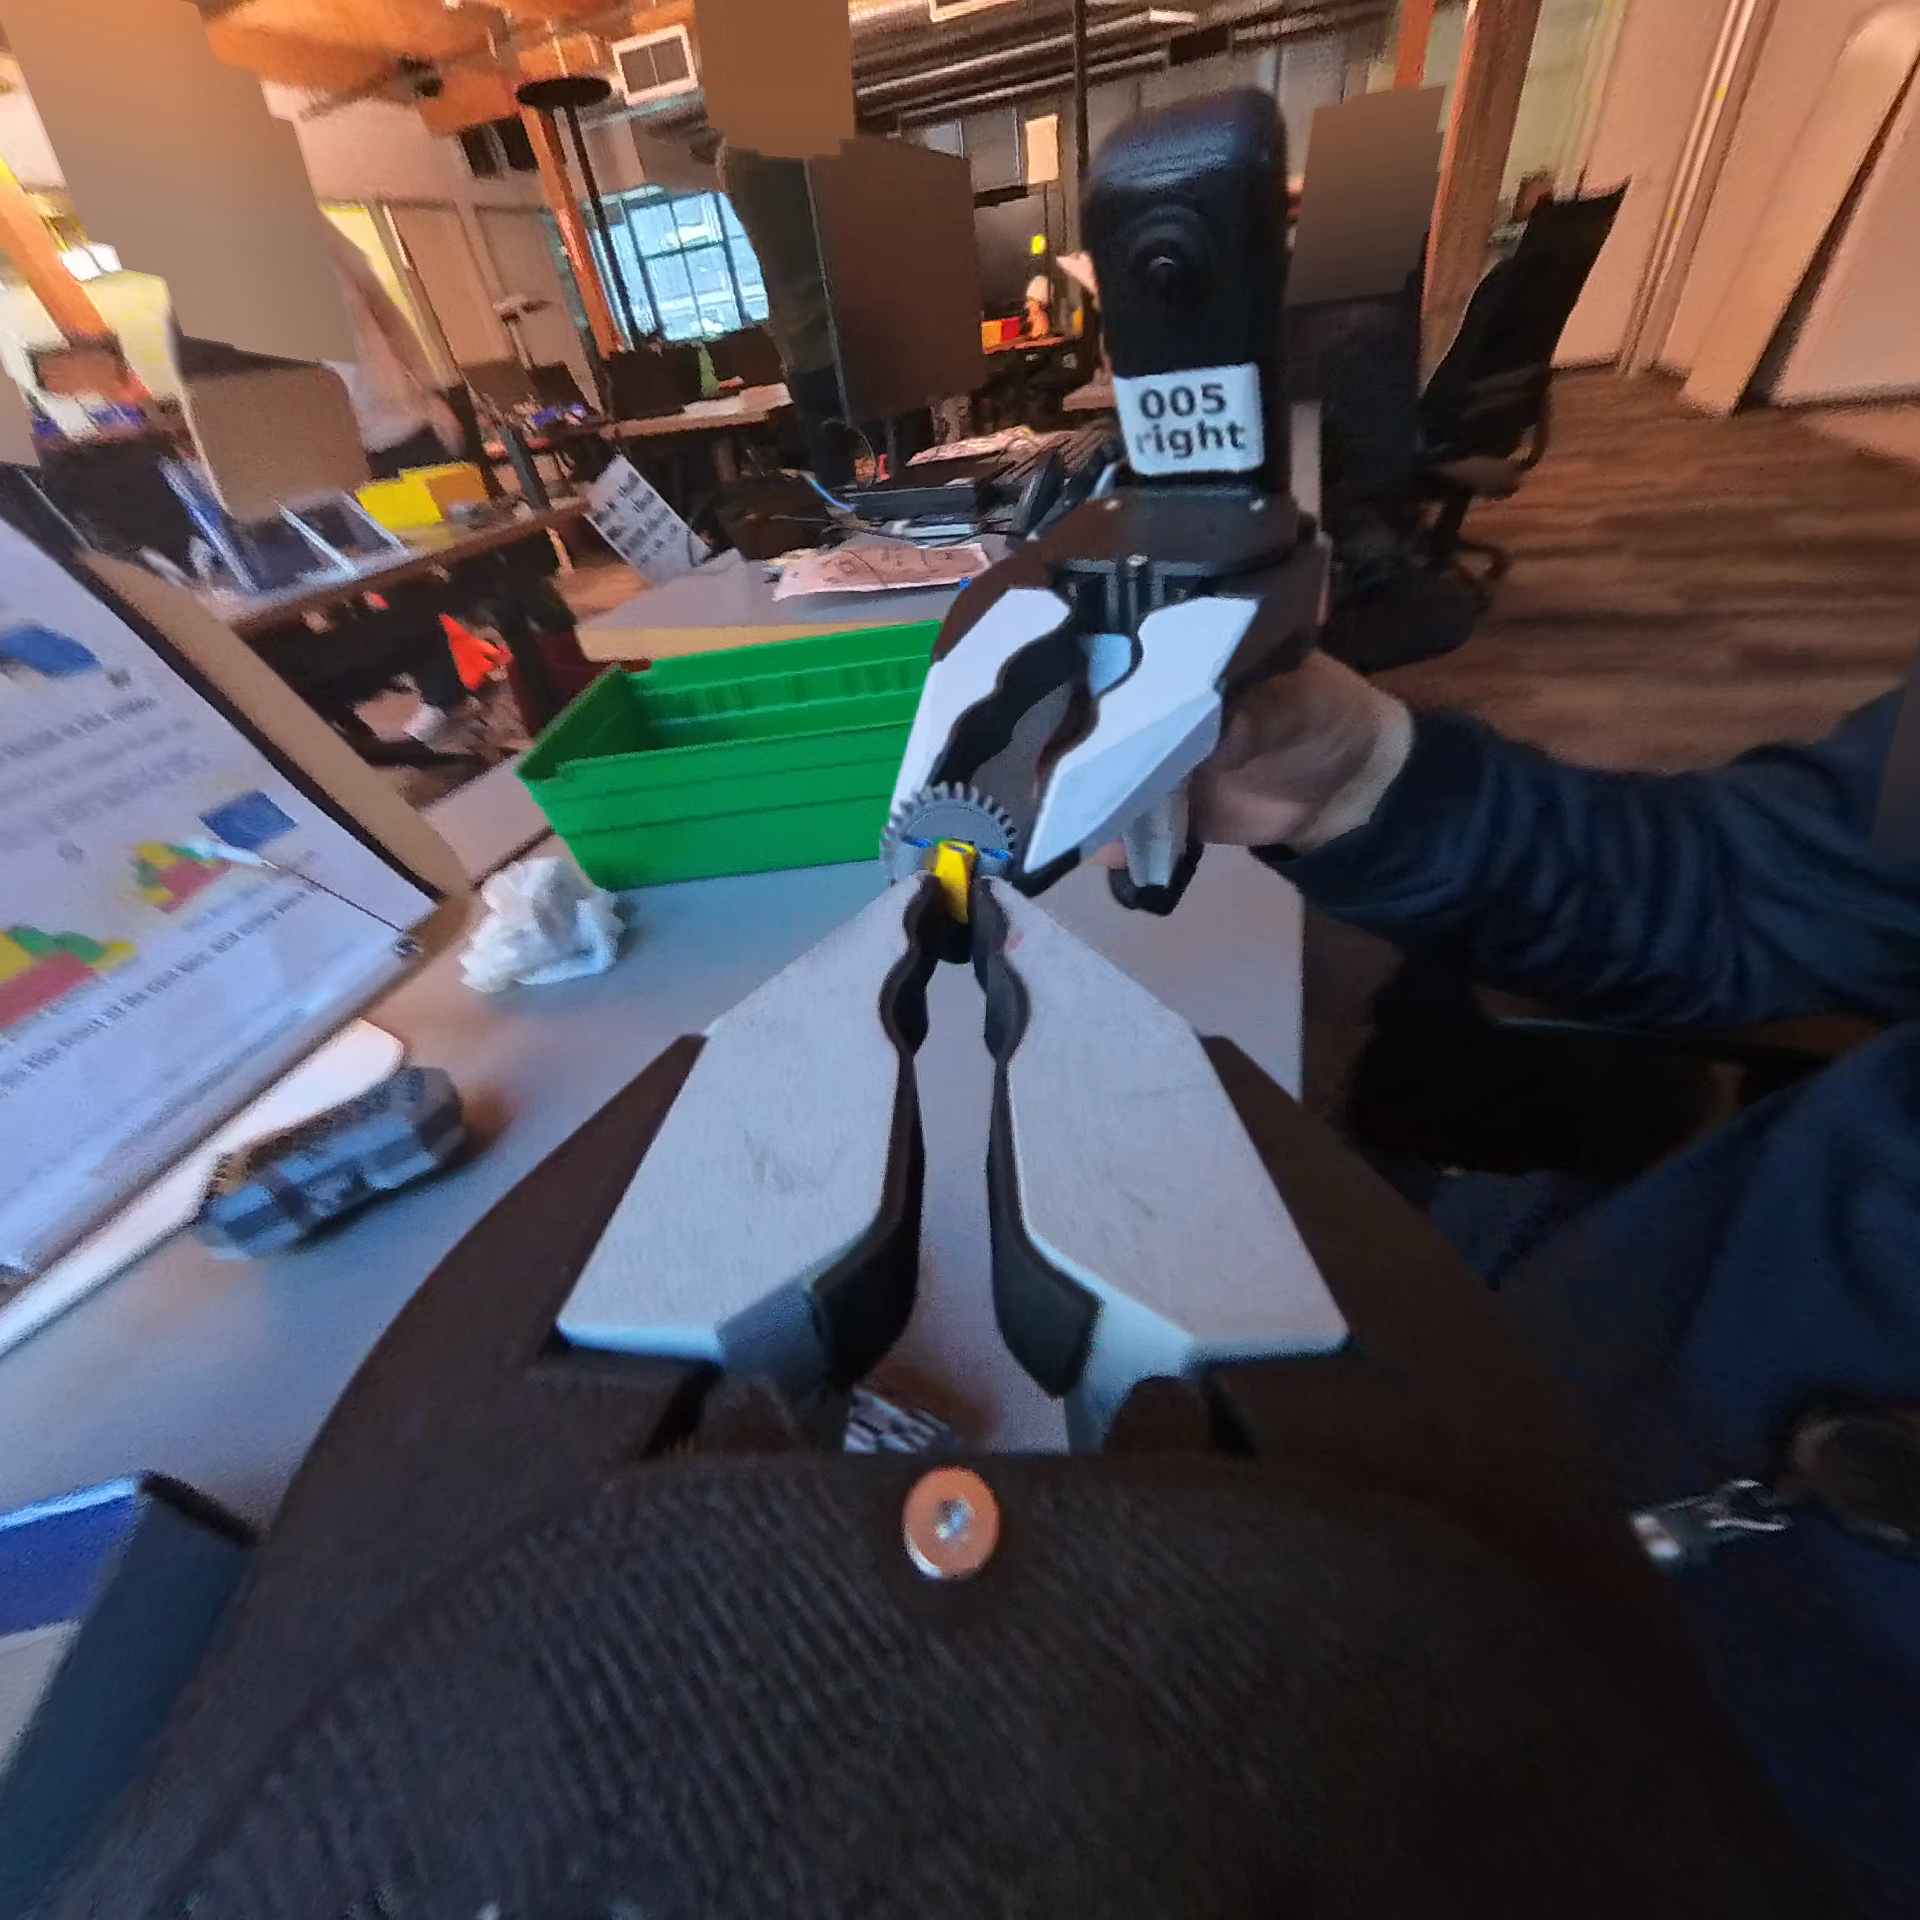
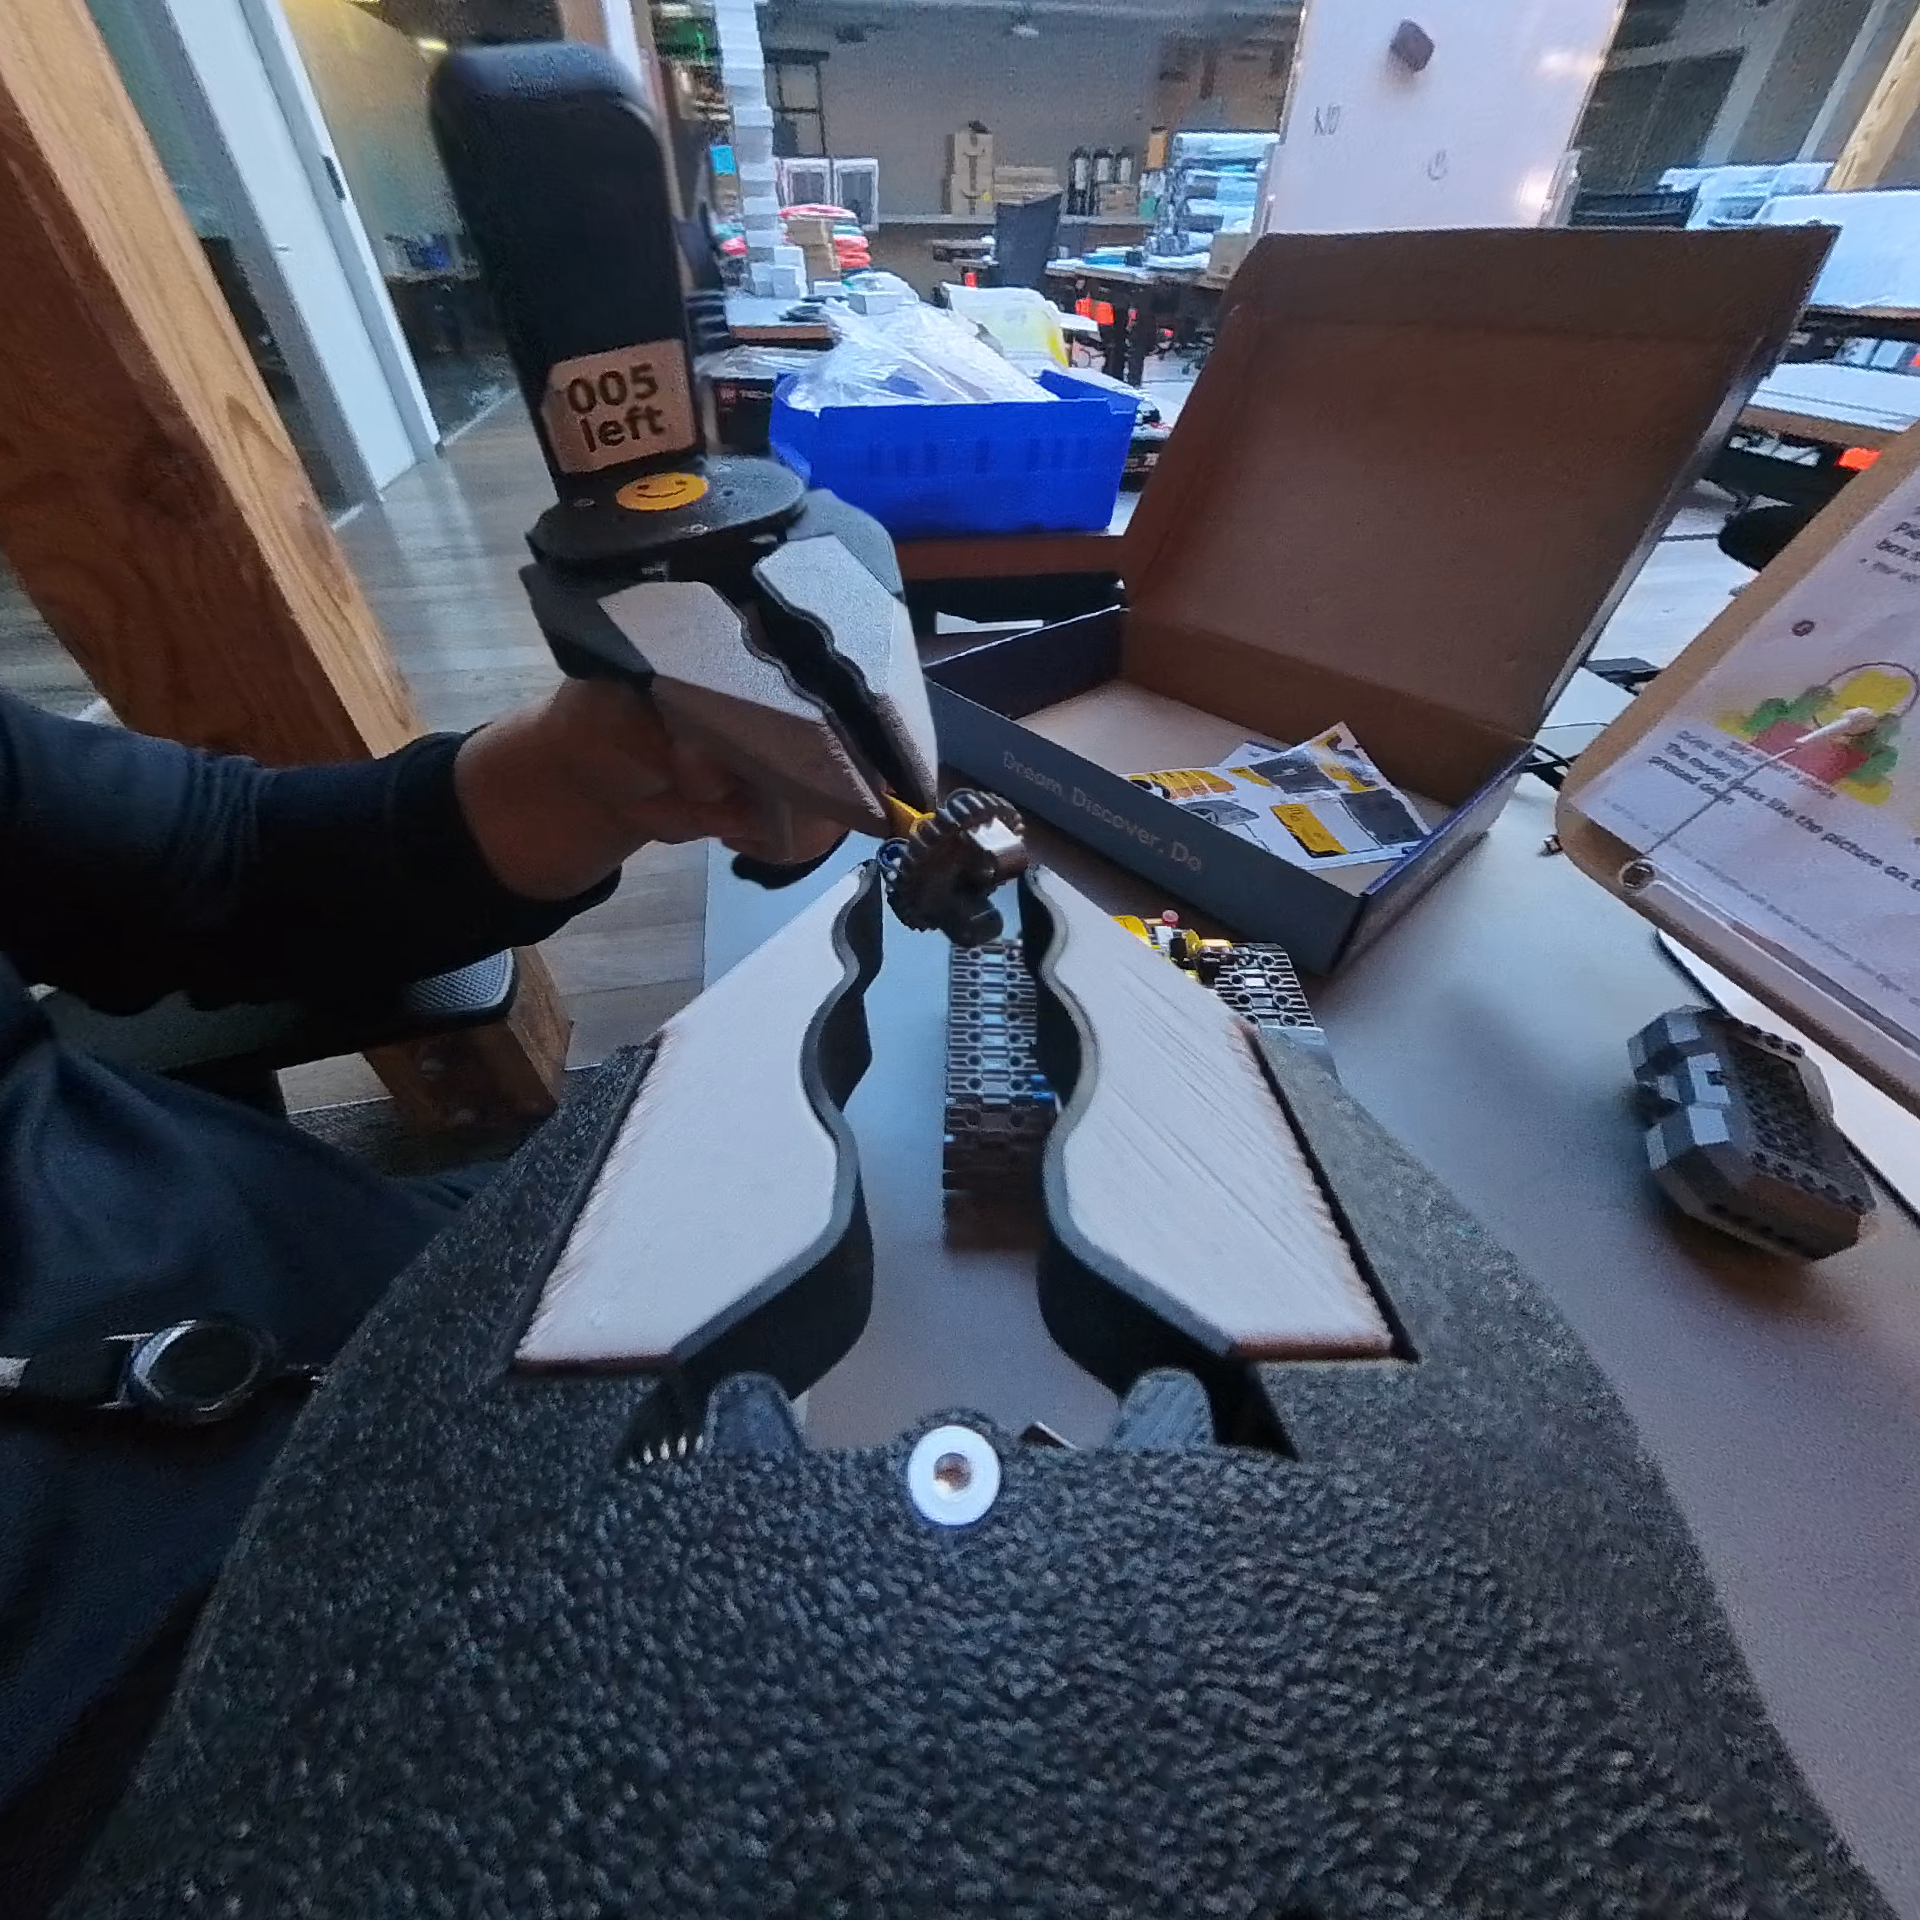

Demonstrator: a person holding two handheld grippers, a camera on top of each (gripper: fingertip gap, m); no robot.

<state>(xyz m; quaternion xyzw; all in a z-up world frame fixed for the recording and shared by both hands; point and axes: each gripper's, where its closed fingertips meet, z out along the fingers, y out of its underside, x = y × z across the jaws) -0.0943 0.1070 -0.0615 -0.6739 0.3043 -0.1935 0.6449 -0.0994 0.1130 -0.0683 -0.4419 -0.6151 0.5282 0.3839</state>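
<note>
Each gripper body carries a white label with printed writing, and the left one also a round yellow sticker; a dark blue box (image 2: 1174, 831) beyond the right gripper's jaws has pale lettering along its front wall and printed leaflets (image 2: 1288, 795) inside. The left gripper (image 1: 948, 896) has its jaws pinched on a small yellow piece (image 1: 951, 871), whose long axis runs forward out of the jaw tips to a grey toothed gear (image 1: 948, 821) at its far end. The yellow piece is mostly hidden between the jaws. The right gripper (image 2: 948, 888) has its jaws spread on either side of the gear, which sits between the tips; whether they touch it cannot be told. Below the right jaws a dark studded brick assembly (image 2: 992, 1081) lies on the tabletop (image 2: 1558, 1299), partly hidden by the fingers. Beyond the left jaws stands a green bin (image 1: 727, 769).
</note>
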